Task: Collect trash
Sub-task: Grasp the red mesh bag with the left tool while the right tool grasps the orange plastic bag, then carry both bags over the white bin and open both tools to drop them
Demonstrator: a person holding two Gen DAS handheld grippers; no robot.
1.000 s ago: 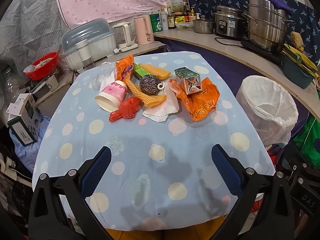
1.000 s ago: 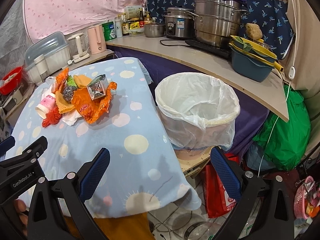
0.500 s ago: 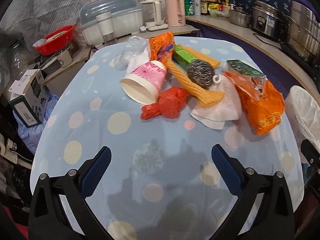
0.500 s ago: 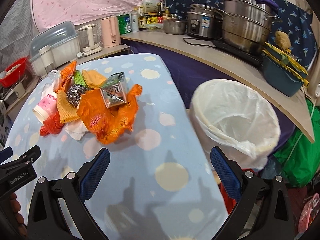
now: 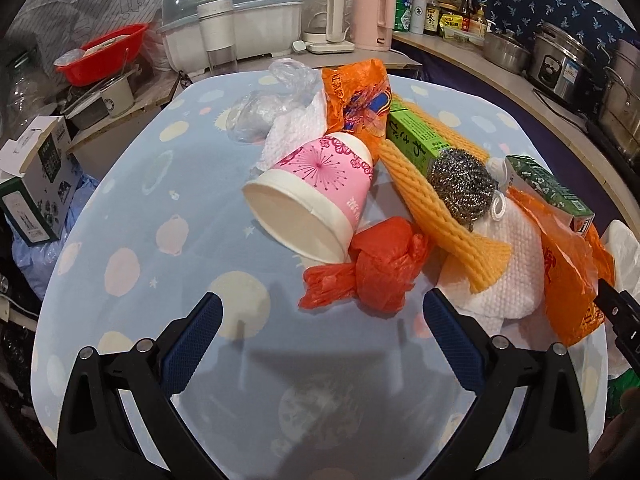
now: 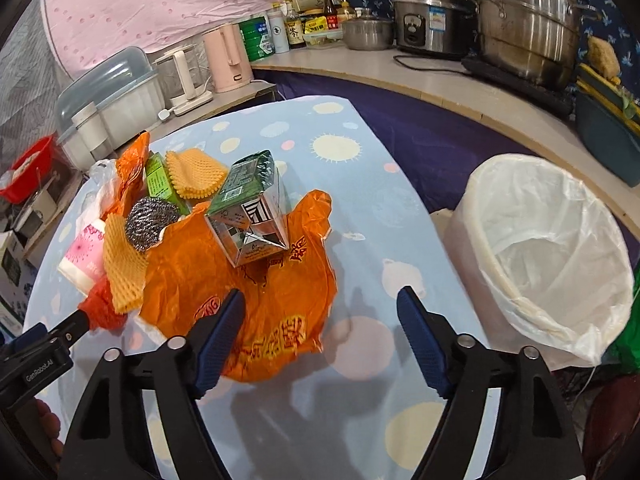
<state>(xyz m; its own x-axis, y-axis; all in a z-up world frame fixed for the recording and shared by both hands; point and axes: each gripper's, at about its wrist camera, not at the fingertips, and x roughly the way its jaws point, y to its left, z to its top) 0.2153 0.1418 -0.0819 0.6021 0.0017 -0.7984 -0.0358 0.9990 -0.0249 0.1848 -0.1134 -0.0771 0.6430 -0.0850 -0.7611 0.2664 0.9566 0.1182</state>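
A heap of trash lies on the blue spotted tablecloth (image 5: 160,216). It holds a pink paper cup (image 5: 316,196) on its side, a knotted red plastic bag (image 5: 368,272), a steel scourer (image 5: 460,188), yellow foam netting (image 5: 444,220), white tissue (image 5: 508,280), a green carton (image 6: 252,208) and an orange plastic bag (image 6: 256,300). My left gripper (image 5: 320,336) is open, just short of the red bag. My right gripper (image 6: 320,332) is open over the orange bag's near edge. A white-lined bin (image 6: 556,256) stands right of the table.
A dish rack (image 5: 228,28), kettles (image 5: 332,16) and bottles stand behind the table. Pots (image 6: 524,20) and a rice cooker (image 6: 428,20) sit on the curved counter at the right. A cardboard box (image 5: 36,184) is off the table's left edge.
Both grippers have moved forward toward the trash heap. The left one now sits close to the red bag and cup, the right one over the orange bag. Both stayed open.
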